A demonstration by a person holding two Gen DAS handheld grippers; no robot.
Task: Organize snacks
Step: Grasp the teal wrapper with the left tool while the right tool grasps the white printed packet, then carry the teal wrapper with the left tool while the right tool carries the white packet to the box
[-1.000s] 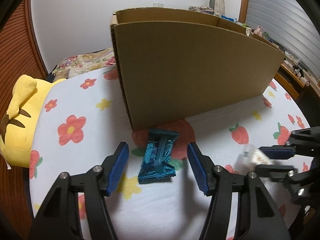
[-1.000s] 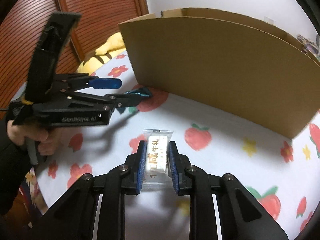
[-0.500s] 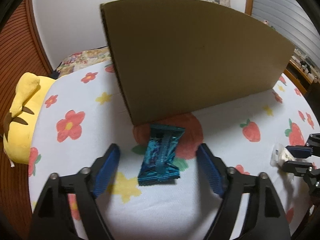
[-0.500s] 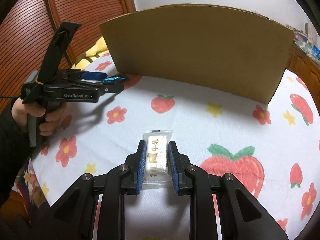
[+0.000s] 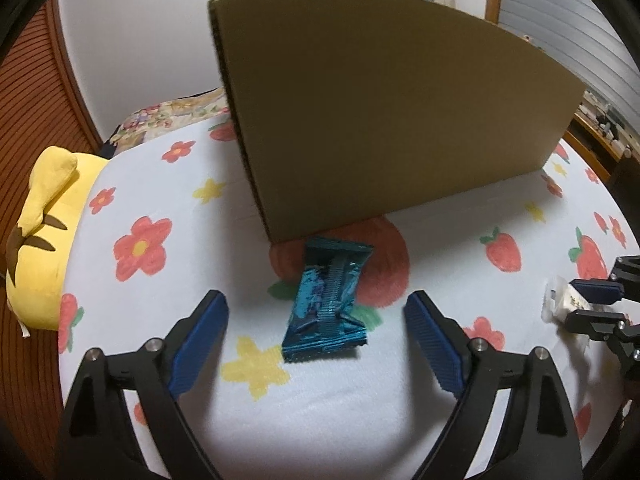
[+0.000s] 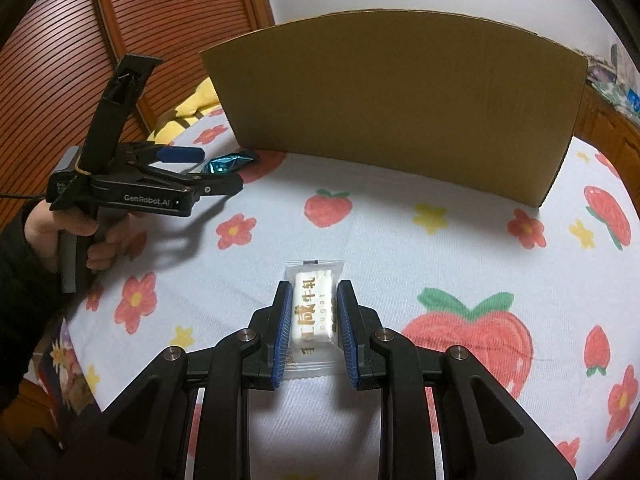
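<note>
A shiny blue snack packet [image 5: 326, 300] lies on the flowered cloth in front of a tall cardboard box [image 5: 380, 120]. My left gripper [image 5: 316, 316] is wide open, its fingers on either side of the packet without touching it. My right gripper [image 6: 312, 312] is shut on a white nougat packet [image 6: 314, 312] with gold characters, held just above the cloth. In the left wrist view the right gripper [image 5: 588, 304] shows at the far right with the white packet [image 5: 568, 304]. In the right wrist view the left gripper [image 6: 208, 172] is at the left, by the blue packet [image 6: 226, 162] and the box [image 6: 400, 104].
A yellow plush toy [image 5: 44, 232] lies at the table's left edge. The table is covered by a white cloth with flowers and strawberries [image 6: 440, 240]. A wooden slatted door [image 6: 100, 40] stands behind at the left. Cluttered shelves [image 5: 604, 124] are at the far right.
Both grippers have dropped lower and drawn back from the box. My left gripper has opened wider around the blue packet. The right keeps its hold on the white packet.
</note>
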